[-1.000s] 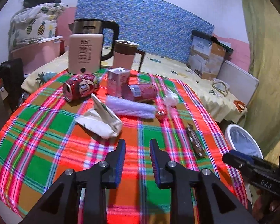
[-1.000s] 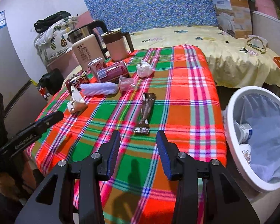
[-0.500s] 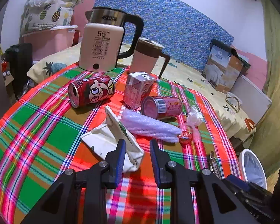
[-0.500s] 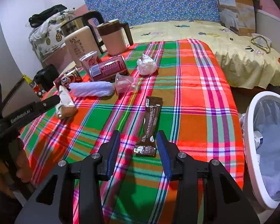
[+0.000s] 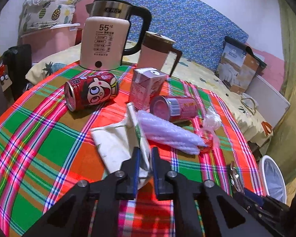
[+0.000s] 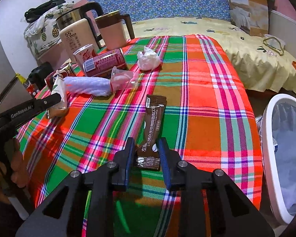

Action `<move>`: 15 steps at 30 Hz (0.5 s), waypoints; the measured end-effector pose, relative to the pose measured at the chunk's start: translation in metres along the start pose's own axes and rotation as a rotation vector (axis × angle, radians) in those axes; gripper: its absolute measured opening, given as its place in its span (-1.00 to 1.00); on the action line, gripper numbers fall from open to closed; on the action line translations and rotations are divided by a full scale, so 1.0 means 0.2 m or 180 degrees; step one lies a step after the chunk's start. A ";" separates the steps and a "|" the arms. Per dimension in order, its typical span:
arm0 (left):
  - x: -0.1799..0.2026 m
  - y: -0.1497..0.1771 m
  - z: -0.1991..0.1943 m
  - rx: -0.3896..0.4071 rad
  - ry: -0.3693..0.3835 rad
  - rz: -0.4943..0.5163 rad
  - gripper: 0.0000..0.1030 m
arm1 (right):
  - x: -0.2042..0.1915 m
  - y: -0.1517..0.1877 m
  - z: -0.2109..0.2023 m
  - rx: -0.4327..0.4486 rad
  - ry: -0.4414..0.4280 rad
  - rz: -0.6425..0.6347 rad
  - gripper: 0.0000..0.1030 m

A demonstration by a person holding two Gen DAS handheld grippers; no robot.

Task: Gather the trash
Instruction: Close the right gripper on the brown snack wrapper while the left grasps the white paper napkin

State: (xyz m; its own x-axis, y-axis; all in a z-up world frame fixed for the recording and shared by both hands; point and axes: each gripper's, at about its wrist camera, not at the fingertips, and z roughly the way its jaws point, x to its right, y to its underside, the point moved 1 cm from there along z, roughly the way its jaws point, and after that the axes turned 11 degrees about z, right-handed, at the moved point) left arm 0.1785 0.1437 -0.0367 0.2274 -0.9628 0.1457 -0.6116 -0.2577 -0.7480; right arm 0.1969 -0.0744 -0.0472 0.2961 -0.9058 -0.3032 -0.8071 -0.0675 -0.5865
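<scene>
Both grippers sit at trash on the plaid-cloth table (image 6: 203, 83).
Left gripper (image 5: 146, 159) – narrow, around the crumpled white paper bag (image 5: 116, 144); right gripper (image 6: 145, 154) – half-open, astride the brown foil sachet (image 6: 153, 126), its long axis toward the far edge.

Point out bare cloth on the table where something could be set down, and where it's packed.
Bare cloth: the far right stretch between the crumpled tissue and the edge by the trash bin, and the near left corner below the red can. Packed: the cluster from kettle through carton, pink can and foam roll.
</scene>
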 end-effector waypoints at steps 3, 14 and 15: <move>0.03 0.02 -0.04 0.0007 0.0018 0.0095 -0.85 | 0.01 0.00 -0.01 0.0018 -0.0031 0.0025 -0.66; 0.18 0.16 -0.24 0.0020 0.0169 0.0411 -0.85 | 0.03 0.05 -0.10 0.0070 -0.0098 0.0078 -0.67; 0.19 0.17 -0.26 0.0019 0.0186 0.0428 -0.85 | 0.04 0.05 -0.11 0.0078 -0.0105 0.0084 -0.68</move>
State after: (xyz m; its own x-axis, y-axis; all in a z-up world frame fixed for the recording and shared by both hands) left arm 0.1276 0.0949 -0.0235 0.0991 -0.9917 0.0813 -0.6290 -0.1258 -0.7672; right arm 0.1805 -0.0904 -0.0391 0.2918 -0.8928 -0.3432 -0.8022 -0.0331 -0.5962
